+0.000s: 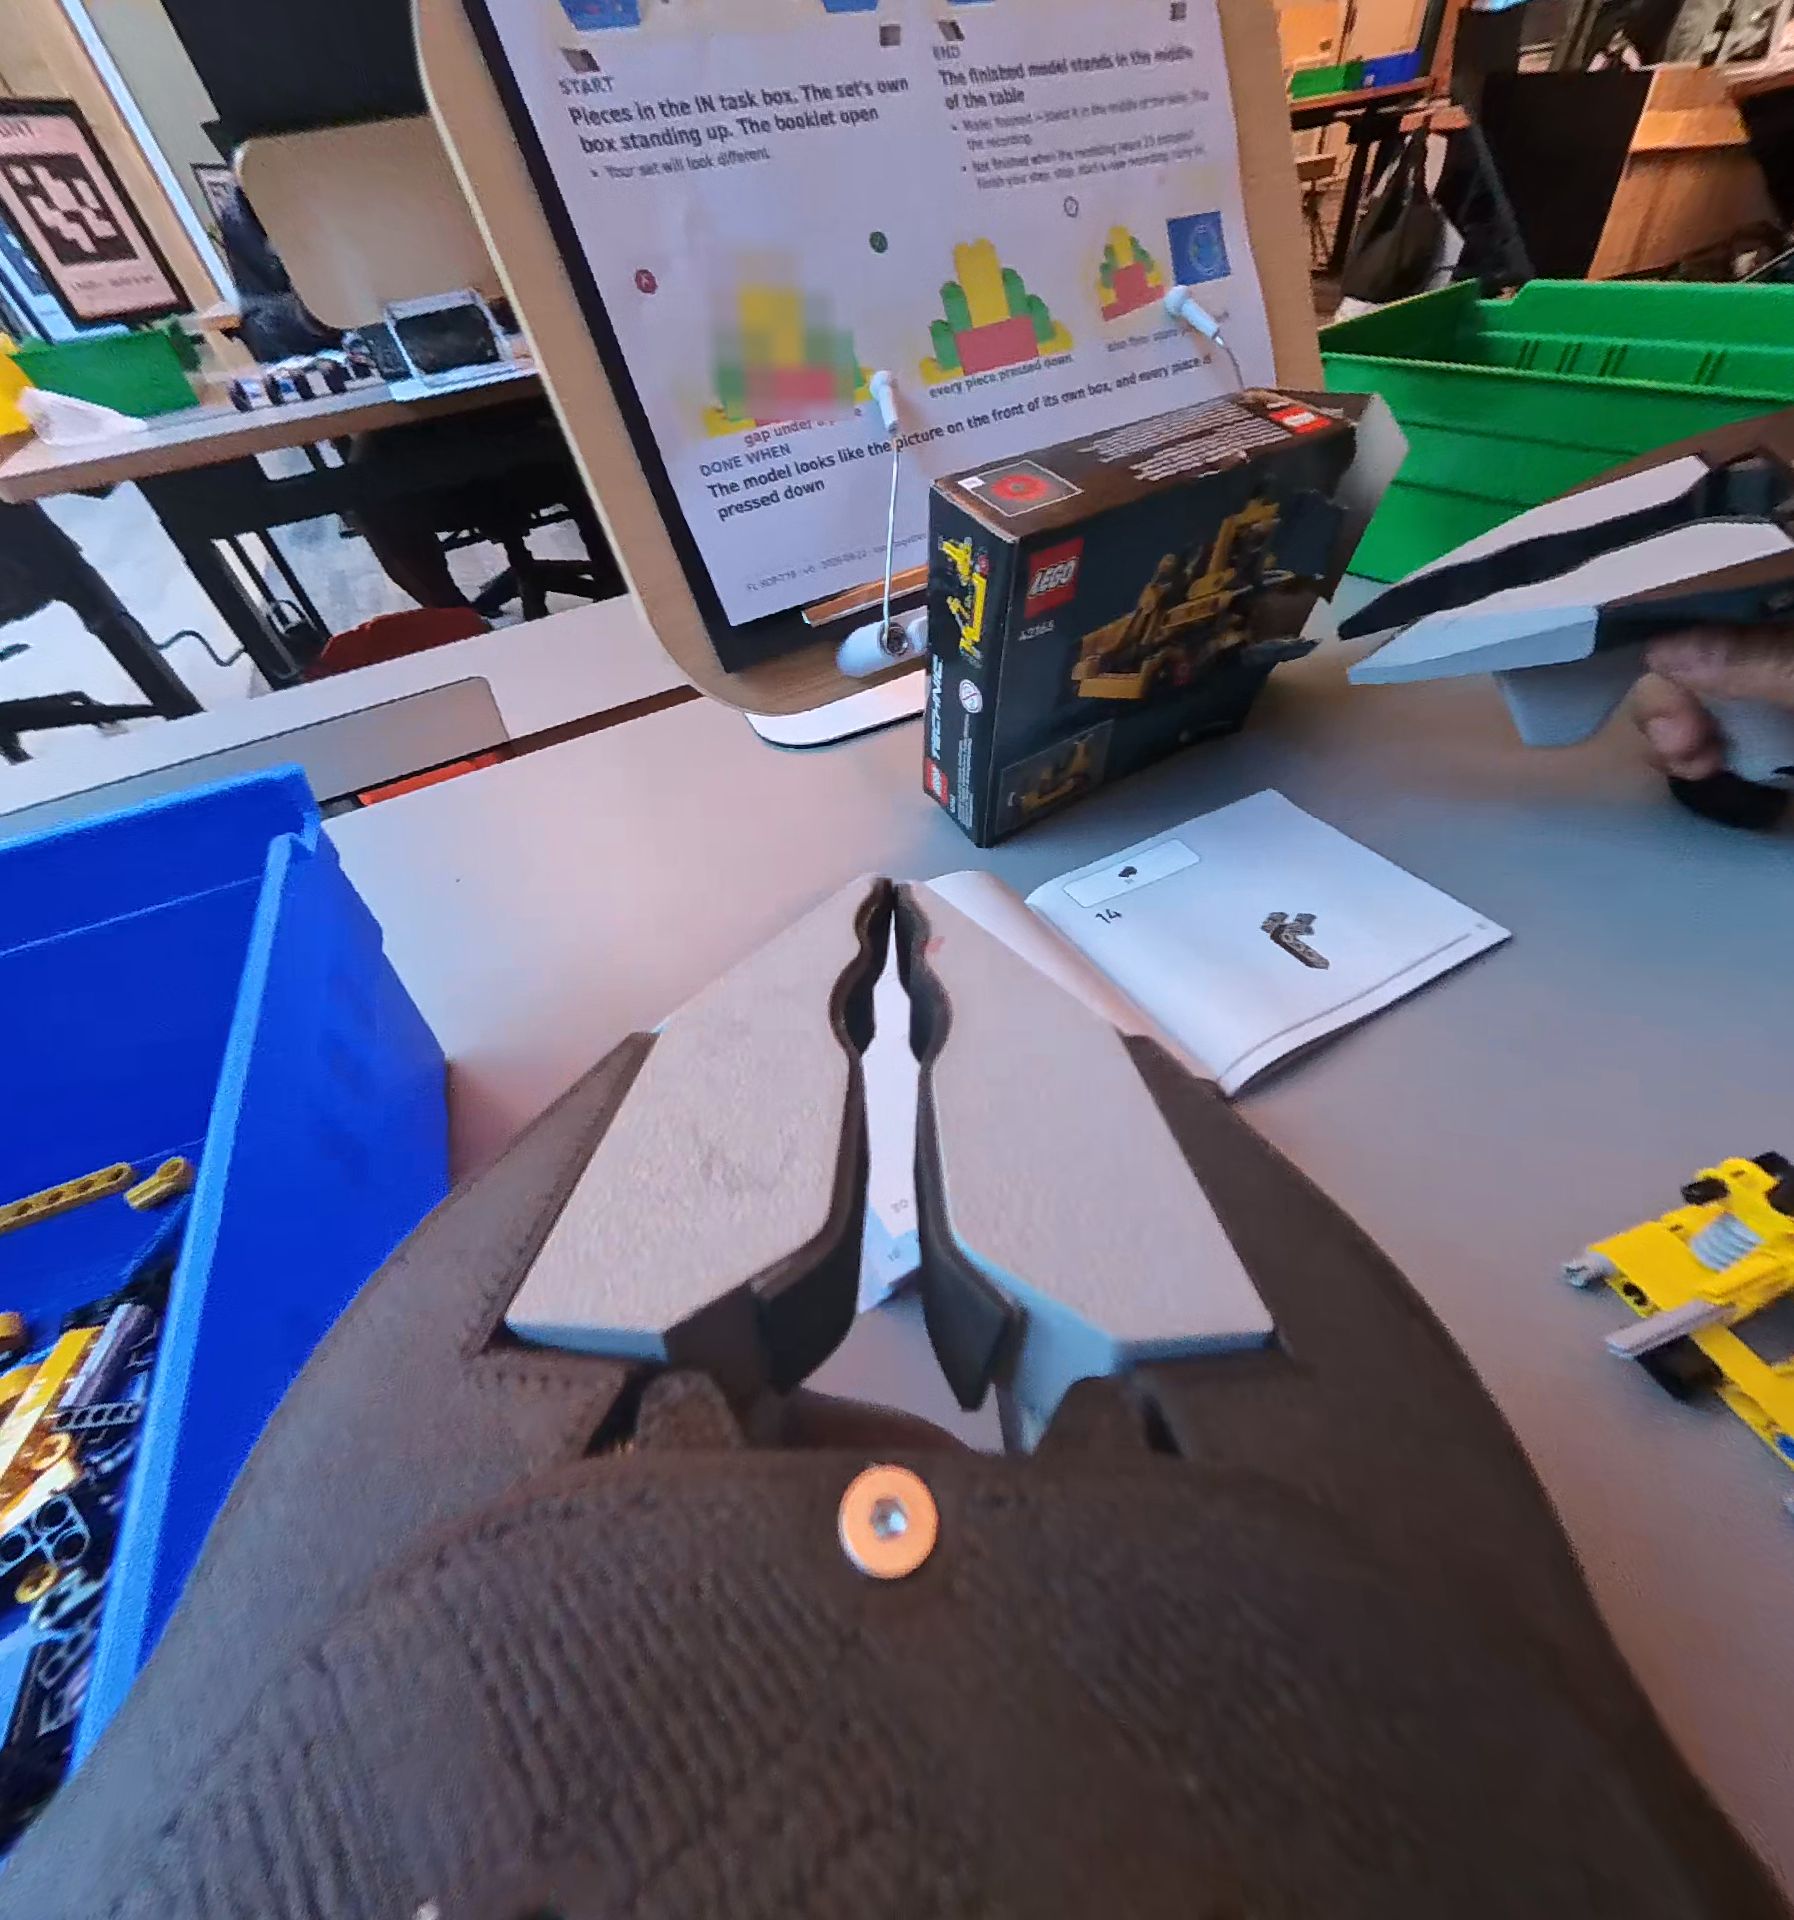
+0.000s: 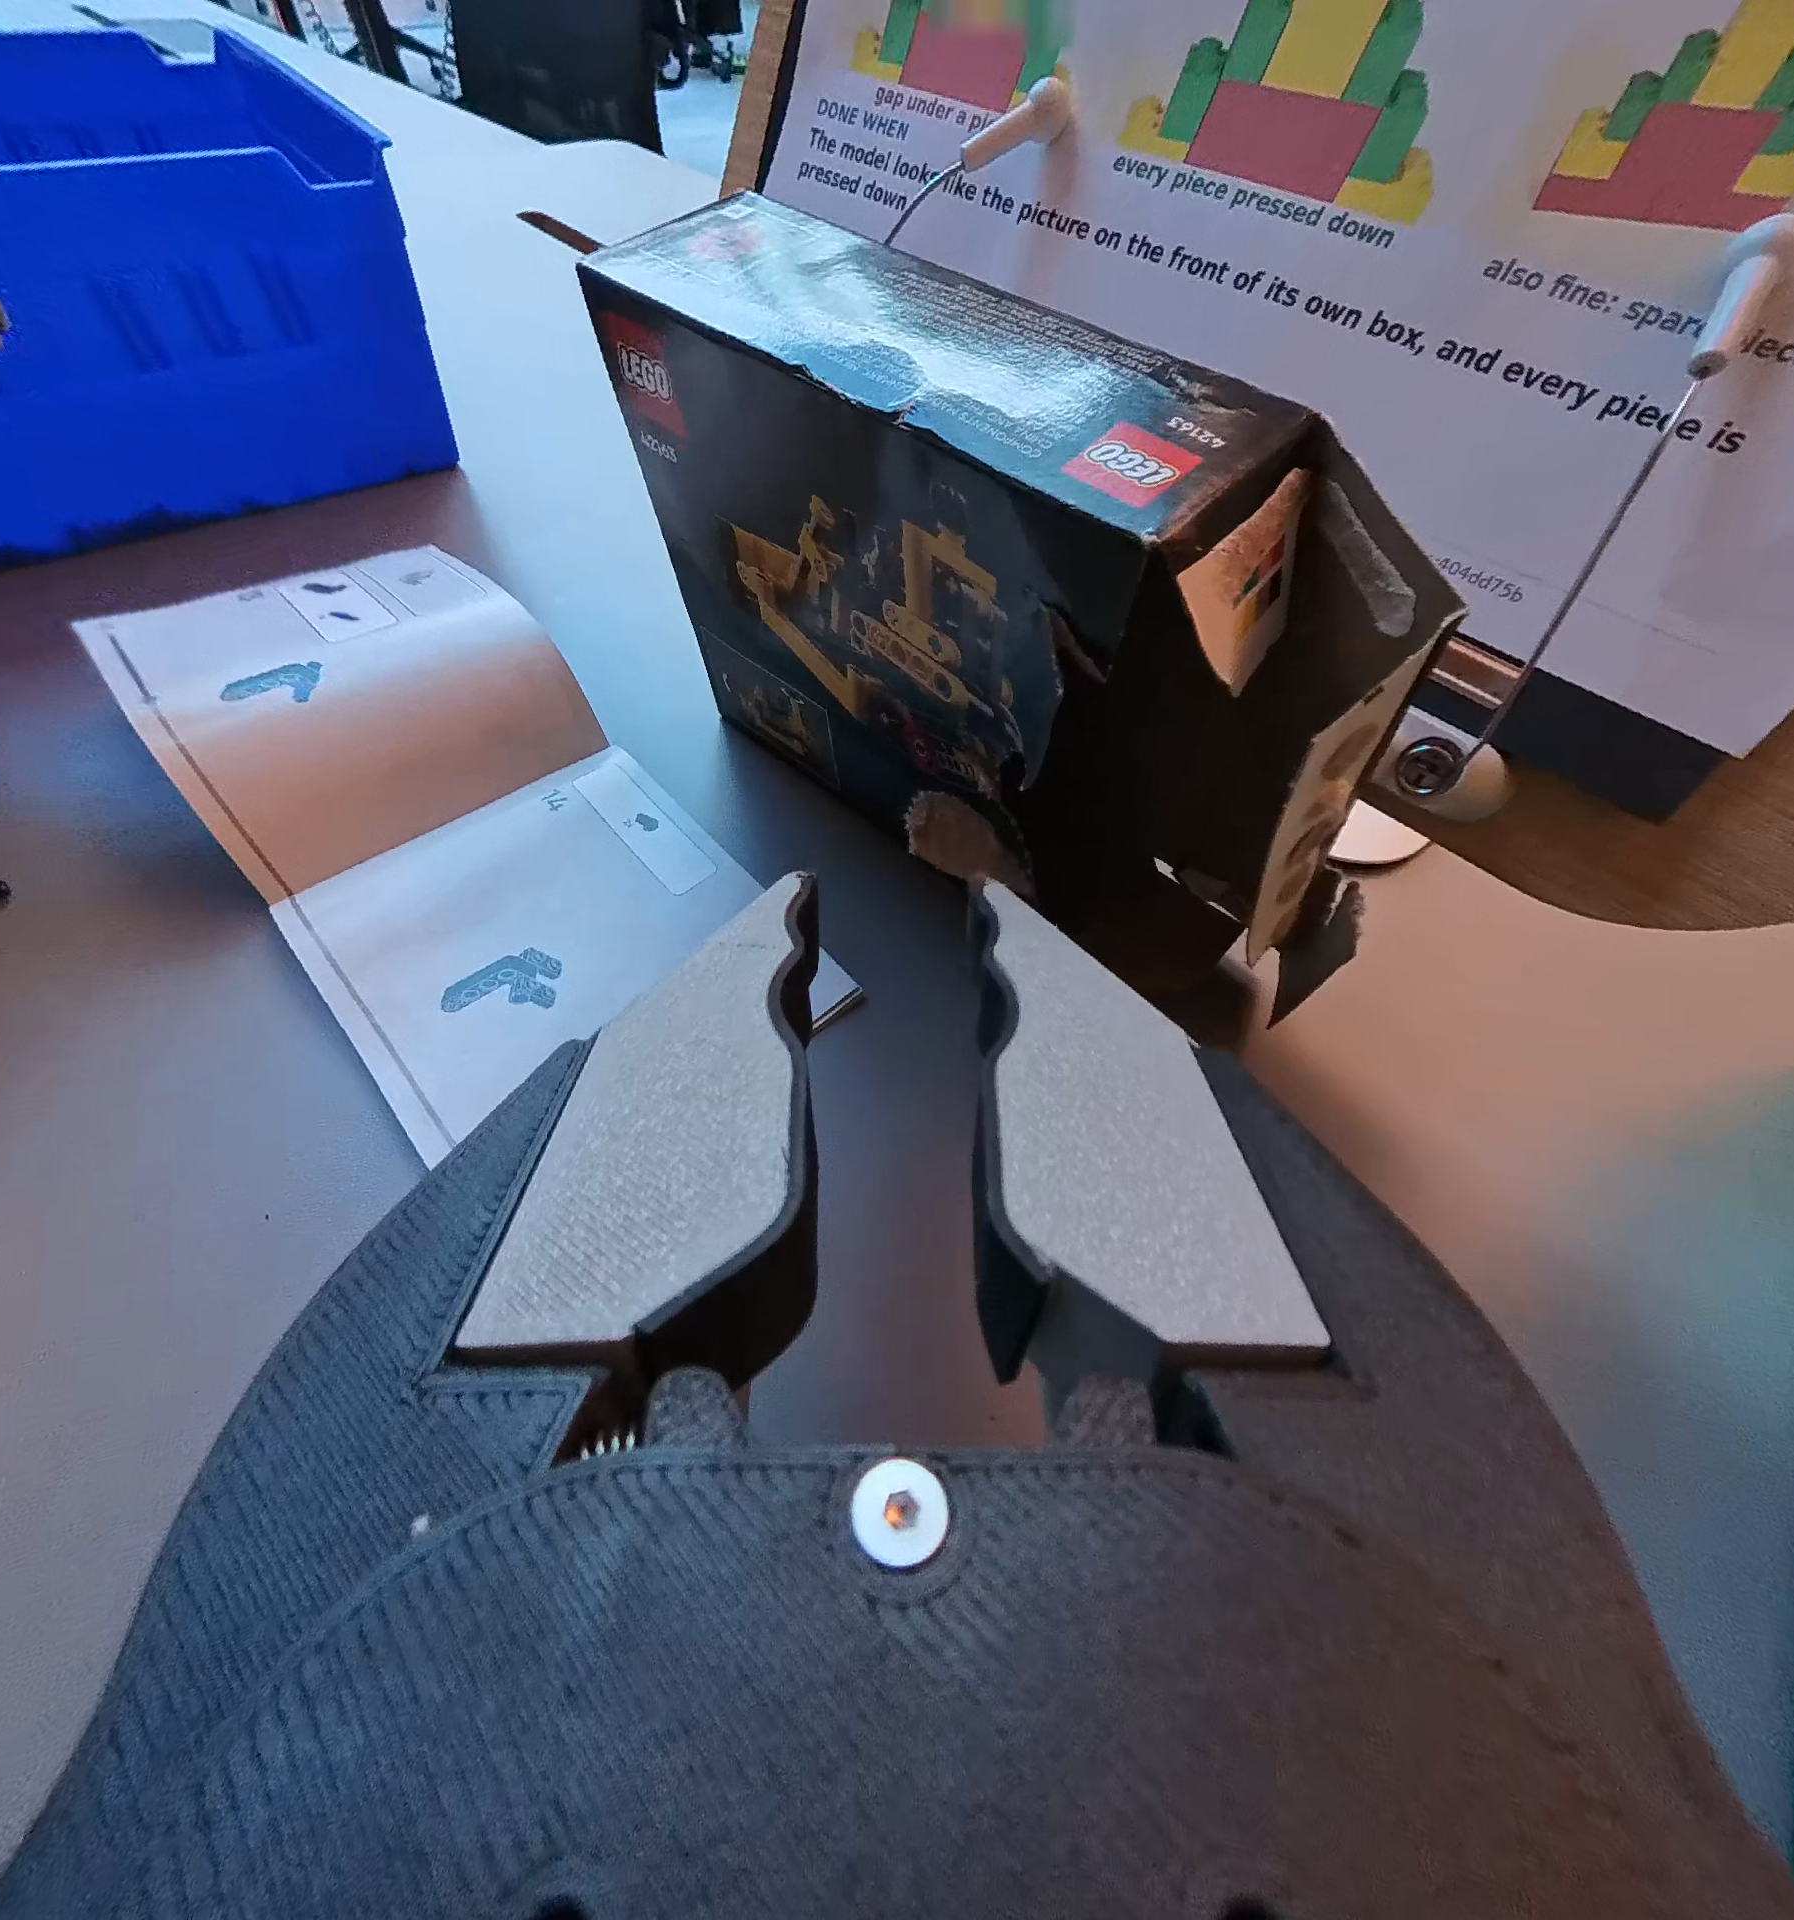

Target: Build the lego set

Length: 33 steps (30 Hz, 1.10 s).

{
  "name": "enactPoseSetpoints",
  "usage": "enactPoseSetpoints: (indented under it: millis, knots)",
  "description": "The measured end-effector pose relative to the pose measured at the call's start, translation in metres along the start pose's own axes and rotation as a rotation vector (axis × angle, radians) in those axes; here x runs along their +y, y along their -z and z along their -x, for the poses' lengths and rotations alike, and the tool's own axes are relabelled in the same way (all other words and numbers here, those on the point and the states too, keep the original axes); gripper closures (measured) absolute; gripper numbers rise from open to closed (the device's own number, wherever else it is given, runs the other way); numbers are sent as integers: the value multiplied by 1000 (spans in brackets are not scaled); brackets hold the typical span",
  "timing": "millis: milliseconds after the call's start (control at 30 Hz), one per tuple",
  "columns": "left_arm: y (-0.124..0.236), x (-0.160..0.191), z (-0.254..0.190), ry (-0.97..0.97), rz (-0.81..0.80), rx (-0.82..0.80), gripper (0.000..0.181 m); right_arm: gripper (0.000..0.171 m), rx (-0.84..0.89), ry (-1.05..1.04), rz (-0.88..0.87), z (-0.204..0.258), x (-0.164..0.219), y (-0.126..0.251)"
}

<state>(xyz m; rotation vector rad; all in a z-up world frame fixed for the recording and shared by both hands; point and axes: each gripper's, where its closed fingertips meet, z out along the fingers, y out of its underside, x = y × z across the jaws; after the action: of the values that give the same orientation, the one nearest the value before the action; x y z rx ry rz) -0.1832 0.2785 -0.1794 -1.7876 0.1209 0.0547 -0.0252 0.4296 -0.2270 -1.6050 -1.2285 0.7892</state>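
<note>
In the left wrist view, the left gripper [image 1: 893, 902] is seen with fingertips closed together, empty, above the open white instruction booklet [image 1: 1277, 945]. A partly built yellow lego model [image 1: 1745, 1320] is laid on the grey table [image 1: 602, 883], beside the blue bin of loose pieces [image 1: 238, 1122].

In the right wrist view, the right gripper [image 2: 888, 914] is held partly open, empty, before the dark cardboard set box [image 2: 934, 561].

Table: we see a grey tabletop [image 1: 664, 852].
On it, left: our blue bin [image 1: 280, 1039] of loose pieces.
Middle: set box [image 1: 1132, 613] upright, open booklet [image 1: 1277, 935] flat before it.
Right: half-built yellow model [image 1: 1745, 1309]; green bin [image 1: 1599, 405] behind.
Back: sign stand [image 1: 831, 717].
</note>
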Motion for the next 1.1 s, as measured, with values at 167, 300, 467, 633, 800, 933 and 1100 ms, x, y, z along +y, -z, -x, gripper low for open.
enactPoseSetpoints:
  millis: [167, 300, 467, 633, 800, 933, 1100]
  knots:
    - [3, 1, -19, -76, -2, 71, 174, 147, -5, 11, -1, 2, 0, 0]
    - [8, 3, -45, -152, -8, 190, 180, 148, -13, 29, -3, 5, -1, 0]
    - [6, 15, -58, -220, 47, 225, 179, 149, -24, 49, 5, 8, 0, -1]
    - [4, 18, -54, -244, 58, 196, 178, 151, -26, 66, 15, 10, 1, -2]
    - [3, 20, -55, -254, 67, 192, 176, 151, -34, 79, 22, 13, 2, -3]
    - [4, 17, -54, -252, 52, 184, 176, 151, -36, 84, 28, 13, 3, -3]
    - [4, 16, -54, -248, 48, 184, 176, 152, -37, 90, 37, 14, 4, -4]
